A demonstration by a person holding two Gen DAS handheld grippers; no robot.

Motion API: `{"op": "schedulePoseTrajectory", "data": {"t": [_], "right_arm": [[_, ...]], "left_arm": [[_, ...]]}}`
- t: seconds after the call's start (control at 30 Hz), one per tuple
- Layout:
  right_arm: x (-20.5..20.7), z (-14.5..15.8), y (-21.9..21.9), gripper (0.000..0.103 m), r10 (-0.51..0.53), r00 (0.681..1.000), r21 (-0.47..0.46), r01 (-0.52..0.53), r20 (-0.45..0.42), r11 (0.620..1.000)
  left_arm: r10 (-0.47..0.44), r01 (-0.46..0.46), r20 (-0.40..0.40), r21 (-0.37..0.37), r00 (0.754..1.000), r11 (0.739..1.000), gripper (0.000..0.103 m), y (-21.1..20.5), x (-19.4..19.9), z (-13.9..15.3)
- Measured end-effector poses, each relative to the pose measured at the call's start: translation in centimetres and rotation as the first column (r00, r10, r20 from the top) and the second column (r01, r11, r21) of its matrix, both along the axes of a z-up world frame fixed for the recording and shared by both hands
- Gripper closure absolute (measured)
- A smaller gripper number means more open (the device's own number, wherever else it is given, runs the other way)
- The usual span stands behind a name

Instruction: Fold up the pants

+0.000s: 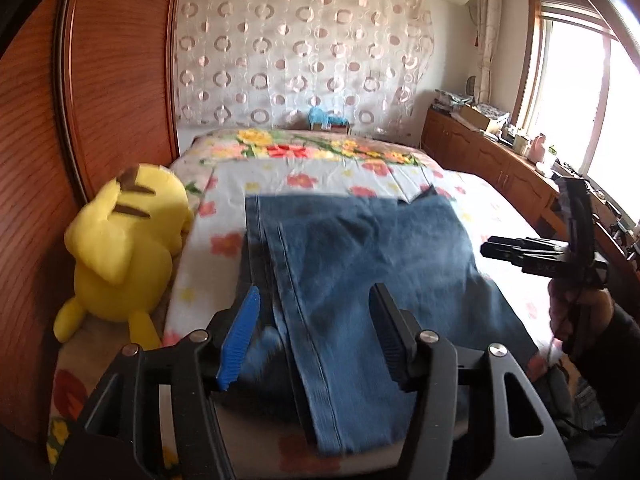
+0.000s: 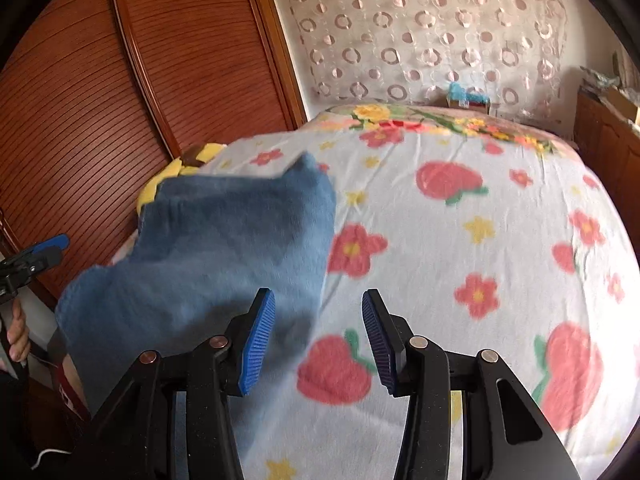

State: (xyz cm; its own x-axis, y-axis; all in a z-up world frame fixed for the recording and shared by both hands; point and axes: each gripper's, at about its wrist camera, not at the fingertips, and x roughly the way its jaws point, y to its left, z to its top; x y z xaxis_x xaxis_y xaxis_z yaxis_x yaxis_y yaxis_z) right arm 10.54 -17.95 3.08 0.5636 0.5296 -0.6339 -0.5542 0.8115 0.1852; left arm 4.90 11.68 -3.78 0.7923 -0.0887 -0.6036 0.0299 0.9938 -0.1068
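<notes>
Blue jeans point(image 1: 360, 260) lie folded lengthwise on the flowered bed sheet point(image 1: 320, 178), with the legs running toward the near edge. My left gripper point(image 1: 316, 320) hovers over the near part of the jeans, its jaws wide apart and no cloth pinched between the pads. In the right wrist view the jeans point(image 2: 220, 248) fill the left half. My right gripper point(image 2: 318, 332) stands open just past their right edge, above bare sheet point(image 2: 460, 240). The right gripper point(image 1: 486, 250) also shows at the right of the left wrist view, held by a hand.
A yellow plush toy point(image 1: 124, 248) sits on the bed to the left of the jeans, against a tall wooden panel point(image 1: 100, 80). A low wooden cabinet point(image 1: 480, 156) cluttered with small items runs along the right under a bright window. A patterned curtain hangs behind the bed.
</notes>
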Motion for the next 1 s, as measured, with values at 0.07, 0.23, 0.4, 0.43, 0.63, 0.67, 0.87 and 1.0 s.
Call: {"op": "schedulePoseTrajectory", "data": {"t": [0.07, 0.23, 0.4, 0.43, 0.63, 0.67, 0.87, 1.0], "right_arm": [[0.7, 0.7, 0.6, 0.056, 0.004, 1.000, -0.013, -0.004, 0.015, 1.000], [3.9, 1.8, 2.2, 0.056, 0.013, 1.000, -0.009, -0.013, 0.015, 1.000], [8.1, 1.7, 4.8, 0.056, 0.040, 0.998, -0.015, -0.041, -0.042, 0.999], [8.9, 1.5, 5.4, 0.056, 0.046, 0.997, -0.021, -0.047, -0.055, 0.999], [11.7, 0.5, 6.4, 0.098, 0.059, 0.994, -0.055, -0.064, -0.095, 0.996], [11.8, 0.6, 6.1, 0.098, 0.025, 0.997, -0.065, -0.029, -0.067, 0.997], [12.1, -0.9, 4.9, 0.091, -0.073, 0.996, -0.071, 0.070, -0.051, 0.995], [11.6, -0.5, 4.3, 0.058, -0.061, 0.997, -0.058, 0.059, -0.037, 0.997]], "left_arm": [[-0.011, 0.011, 0.000, 0.025, 1.000, 1.000, 0.045, -0.1, 1.6, 0.1], [-0.029, 0.032, -0.042, 0.067, 0.999, 0.997, 0.045, -0.1, 5.7, -0.7], [-0.042, 0.048, -0.083, 0.076, 0.996, 0.996, 0.045, 0.1, 8.1, -1.8], [-0.047, 0.054, -0.090, 0.073, 0.995, 0.996, 0.046, 0.2, 8.5, -2.0], [-0.062, 0.074, -0.143, 0.077, 0.988, 0.994, 0.056, 0.7, 10.5, -2.9], [-0.062, 0.074, -0.148, 0.081, 0.987, 0.994, 0.056, 0.8, 10.7, -3.1], [-0.086, 0.099, -0.170, 0.065, 0.982, 0.993, 0.058, 0.8, 11.9, -3.7], [-0.117, 0.130, -0.171, 0.068, 0.978, 0.989, 0.068, 0.3, 12.7, -3.7]]}}
